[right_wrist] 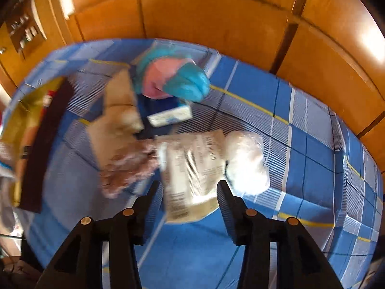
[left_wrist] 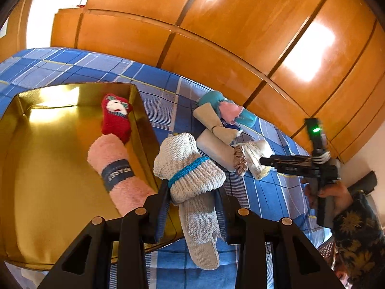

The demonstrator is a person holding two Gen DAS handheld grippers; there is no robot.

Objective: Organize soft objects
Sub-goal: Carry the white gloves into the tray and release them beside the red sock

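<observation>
My left gripper (left_wrist: 192, 207) is shut on a white knitted sock bundle with a teal band (left_wrist: 190, 171), held above the right rim of a gold box (left_wrist: 57, 192). In the box lie a rolled pink towel (left_wrist: 115, 175) and a red plush sock (left_wrist: 116, 118). My right gripper (right_wrist: 190, 200) is open, its fingers either side of a labelled white packet (right_wrist: 192, 166) on the bed. It also shows in the left wrist view (left_wrist: 264, 161), at the right. Beige rolls (left_wrist: 216, 130), a teal and pink item (right_wrist: 168, 77) and a white fluffy bundle (right_wrist: 247, 161) lie nearby.
Everything rests on a blue plaid bedspread (right_wrist: 300, 144). An orange wooden wardrobe (left_wrist: 216, 24) stands right behind the bed. A brownish scrunchie (right_wrist: 127, 166) and a small white box (right_wrist: 170, 116) lie among the pile. The right wrist view is motion-blurred.
</observation>
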